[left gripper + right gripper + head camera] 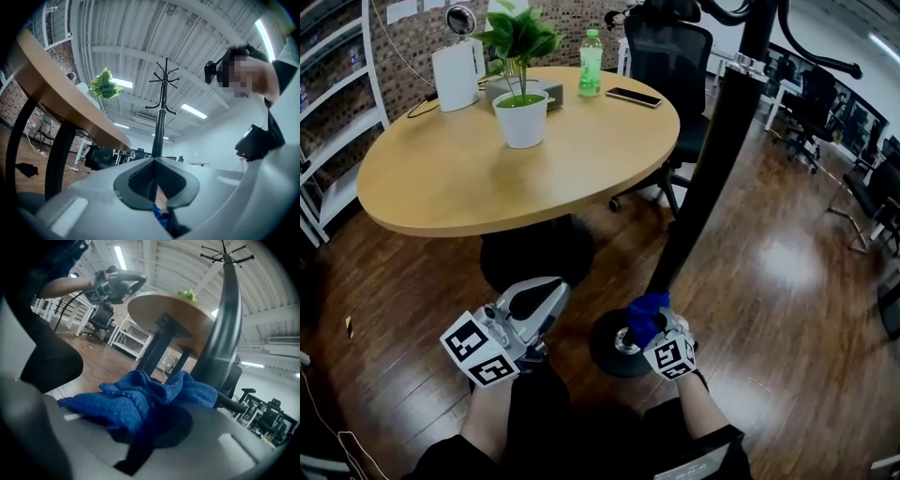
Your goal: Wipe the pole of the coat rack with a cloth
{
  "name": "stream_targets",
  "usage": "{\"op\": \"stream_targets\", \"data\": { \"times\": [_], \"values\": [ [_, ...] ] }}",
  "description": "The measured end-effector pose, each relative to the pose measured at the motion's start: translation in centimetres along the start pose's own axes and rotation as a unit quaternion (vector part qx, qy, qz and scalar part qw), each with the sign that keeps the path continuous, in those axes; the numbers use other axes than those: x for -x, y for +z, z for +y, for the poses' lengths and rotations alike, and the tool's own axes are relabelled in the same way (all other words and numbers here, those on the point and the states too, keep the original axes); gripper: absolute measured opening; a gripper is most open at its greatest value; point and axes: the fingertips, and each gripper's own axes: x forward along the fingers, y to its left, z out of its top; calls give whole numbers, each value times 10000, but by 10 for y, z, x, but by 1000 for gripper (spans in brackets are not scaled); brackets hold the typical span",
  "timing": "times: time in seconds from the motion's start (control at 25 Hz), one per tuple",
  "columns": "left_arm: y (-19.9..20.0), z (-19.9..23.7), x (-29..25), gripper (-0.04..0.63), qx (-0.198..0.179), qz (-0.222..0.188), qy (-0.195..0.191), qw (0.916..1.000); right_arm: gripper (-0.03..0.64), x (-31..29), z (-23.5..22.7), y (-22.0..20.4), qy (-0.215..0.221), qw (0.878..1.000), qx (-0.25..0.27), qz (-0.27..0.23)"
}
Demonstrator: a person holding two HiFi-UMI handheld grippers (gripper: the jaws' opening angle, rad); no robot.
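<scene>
Gripping a blue cloth [645,309] between its jaws, the right gripper [656,325] sits low at the foot of the coat rack; the jaws are closed on the bunched fabric, which spills out over them and reaches the side of the black pole [712,159]; in the head view the cloth lies against the lowest part of the pole, just above the round black base [609,347] on the dark wooden floor [787,281]. The left gripper [536,302] hovers to the left of the base, apart from the pole; its jaws are pressed together with nothing between them, and in the left gripper view the pole rises beyond them to its hooks [164,77] under the ceiling. The person's forearms come in from the near edge, one behind each gripper.

Farther off and to the left stands a round wooden table [441,178] on a dark pedestal; on it are a potted plant [522,103] in a white pot, a white kettle [457,75] at the far left, a green bottle [591,64] and a phone [633,96] lying flat near the far right edge; a black office chair [670,56] stands at the far side of the table, just left of the upper pole; more office chairs stand at the far right.
</scene>
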Motion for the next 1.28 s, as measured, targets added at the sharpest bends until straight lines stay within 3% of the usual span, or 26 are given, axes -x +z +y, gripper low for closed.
{"op": "stream_targets", "data": {
  "times": [0.2,0.36,0.52,0.6,0.76,1.0,1.16,1.28],
  "values": [
    [1,3,4,0,-13,-12,31,10000,20,-1,-3,9,73,9999,-68,93],
    [4,4,6,0,2,-82,62,9999,20,20,-44,87,-358,9966,205,-716],
    [11,6,11,0,-21,-188,80,9998,20,61,-108,198,-1124,9725,173,-2031],
    [16,6,14,0,-23,-259,78,9996,20,81,-137,246,-1424,9588,107,-2457],
    [32,-1,17,0,-96,-377,2,9992,20,113,-183,315,-1828,9395,245,-2885],
    [61,-7,17,0,-252,-637,-76,9976,20,165,-247,404,-2042,9157,203,-3455],
    [58,-7,16,0,-227,-594,-105,9979,20,192,-272,417,-2272,8918,-265,-3903],
    [55,-7,15,0,-254,-557,-104,9981,20,187,-284,359,-2208,8724,-1545,-4077]
  ]
}}
